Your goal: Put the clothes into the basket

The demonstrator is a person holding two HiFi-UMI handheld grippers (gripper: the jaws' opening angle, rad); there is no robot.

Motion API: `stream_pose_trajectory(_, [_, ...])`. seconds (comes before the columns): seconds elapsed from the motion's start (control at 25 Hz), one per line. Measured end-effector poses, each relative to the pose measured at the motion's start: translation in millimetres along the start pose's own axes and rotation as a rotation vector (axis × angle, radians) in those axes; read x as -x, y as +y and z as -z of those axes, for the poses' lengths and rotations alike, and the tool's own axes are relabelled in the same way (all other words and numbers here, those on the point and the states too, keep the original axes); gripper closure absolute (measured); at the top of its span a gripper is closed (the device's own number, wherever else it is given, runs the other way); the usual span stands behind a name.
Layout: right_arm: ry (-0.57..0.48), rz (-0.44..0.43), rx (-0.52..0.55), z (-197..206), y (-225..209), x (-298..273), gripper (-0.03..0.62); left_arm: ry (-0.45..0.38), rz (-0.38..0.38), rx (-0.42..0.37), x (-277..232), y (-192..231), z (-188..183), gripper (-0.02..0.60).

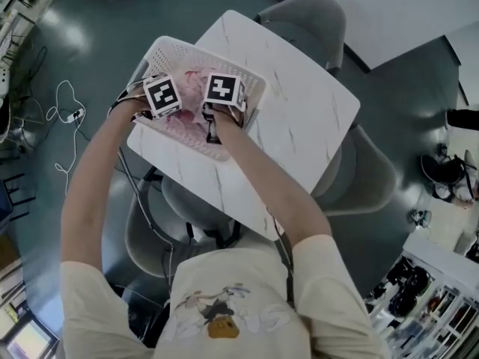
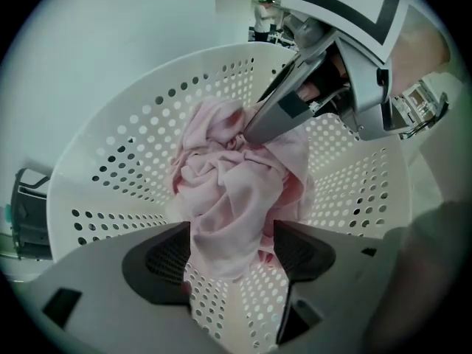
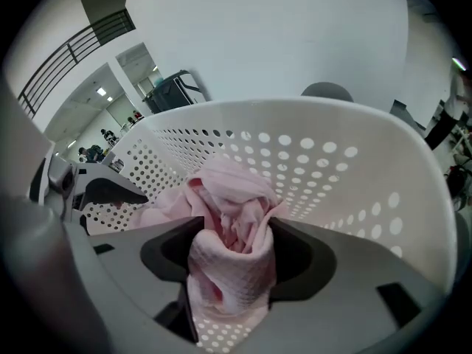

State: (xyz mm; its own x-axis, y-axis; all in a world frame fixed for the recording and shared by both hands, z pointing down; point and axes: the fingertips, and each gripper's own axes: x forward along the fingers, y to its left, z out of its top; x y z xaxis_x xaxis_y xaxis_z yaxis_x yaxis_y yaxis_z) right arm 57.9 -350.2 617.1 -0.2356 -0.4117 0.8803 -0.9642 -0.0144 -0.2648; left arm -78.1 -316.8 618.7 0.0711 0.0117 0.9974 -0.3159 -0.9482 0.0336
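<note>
A white perforated basket (image 1: pixel 168 54) stands on the far left corner of the white table (image 1: pixel 299 118). Pink clothes (image 1: pixel 187 122) lie bunched inside it. Both grippers reach into the basket side by side. My left gripper (image 2: pixel 228 260) stands open; the pink cloth (image 2: pixel 228 190) hangs between its pads with a gap on the right side. My right gripper (image 3: pixel 232 260) is open wide, and a fold of the pink cloth (image 3: pixel 232 227) still fills the space between its pads. In the left gripper view, the right gripper's jaw tip (image 2: pixel 258 127) rests against the pile.
Grey chairs stand around the table: one at the far side (image 1: pixel 314 21), one on the right (image 1: pixel 374 178), one under the near edge (image 1: pixel 150 230). White cables (image 1: pixel 67 114) lie on the dark floor to the left. The basket wall (image 3: pixel 346 168) rises close around both grippers.
</note>
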Motion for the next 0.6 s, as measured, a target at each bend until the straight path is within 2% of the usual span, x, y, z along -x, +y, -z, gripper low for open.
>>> stream_pose_trajectory(0.08, [-0.010,-0.008,-0.001,-2,2,3,0.338,0.030,0.002,0.030,6,-5,8,0.247])
stream_pose_trajectory(0.12, [-0.016,-0.010,-0.003,-3,1,5,0.338,0.015,-0.005,0.034,8,-5,6,0.247])
stream_pose_trajectory(0.24, [-0.043,-0.008,-0.018,-6,-1,13,0.338,-0.114,-0.046,0.003,13,0,-18,0.247])
stream_pose_trajectory(0.28, [-0.050,-0.008,-0.017,-7,0,16,0.338,-0.134,-0.057,0.004,16,1,-21,0.247])
stream_pose_trajectory(0.48, [-0.056,-0.022,0.051,-3,8,29,0.339,-0.224,-0.110,0.058,33,0,-31,0.247])
stream_pose_trajectory(0.6, [-0.078,-0.027,0.046,-3,11,39,0.339,-0.213,-0.111,0.094,38,-5,-24,0.247])
